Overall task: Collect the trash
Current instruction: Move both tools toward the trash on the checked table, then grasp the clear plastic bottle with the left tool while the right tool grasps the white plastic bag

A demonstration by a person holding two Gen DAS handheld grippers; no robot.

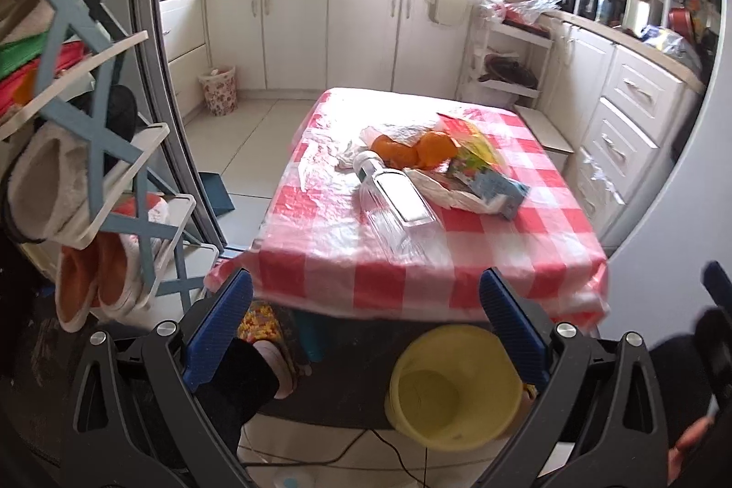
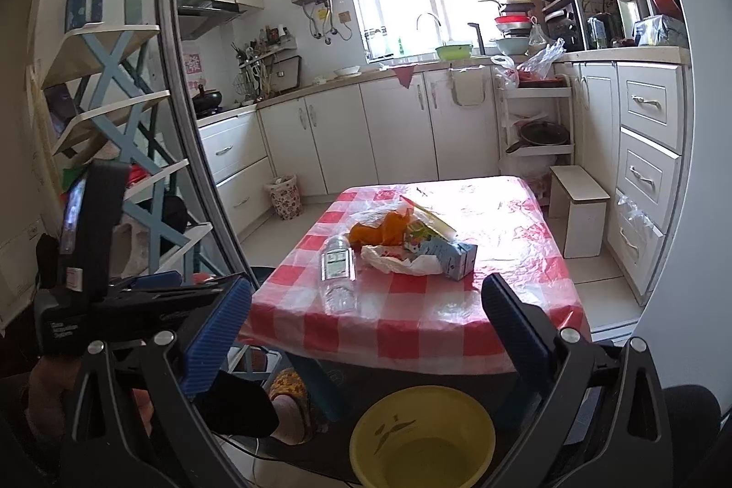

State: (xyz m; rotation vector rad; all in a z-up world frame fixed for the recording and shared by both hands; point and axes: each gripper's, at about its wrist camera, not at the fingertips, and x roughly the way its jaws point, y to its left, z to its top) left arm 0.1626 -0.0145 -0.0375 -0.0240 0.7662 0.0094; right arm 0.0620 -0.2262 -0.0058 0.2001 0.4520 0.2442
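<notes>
On a low table with a red-and-white checked cloth [image 1: 347, 259] [image 2: 411, 332] lies a heap of trash: a clear plastic bottle [image 1: 395, 204] [image 2: 338, 273] on its side, orange peel [image 1: 411, 152] [image 2: 379, 232], a crumpled white bag [image 1: 439, 190] [image 2: 398, 261] and a light blue carton [image 1: 496, 188] [image 2: 450, 254]. A yellow bucket [image 1: 450, 385] [image 2: 423, 437] stands on the floor before the table's near edge. My left gripper [image 1: 366, 296] is open and empty, short of the table. My right gripper [image 2: 366, 305] is likewise open and empty above the bucket. The left gripper's body shows at the right view's left edge.
A blue-and-white shoe rack [image 1: 110, 149] [image 2: 123, 122] with slippers stands to the left by a door frame. White kitchen cabinets [image 1: 297, 30] [image 2: 366, 131] line the back and right walls. A flowered waste basket [image 1: 218, 89] [image 2: 284, 196] sits on the far floor. A white stool [image 2: 578, 209] stands right of the table.
</notes>
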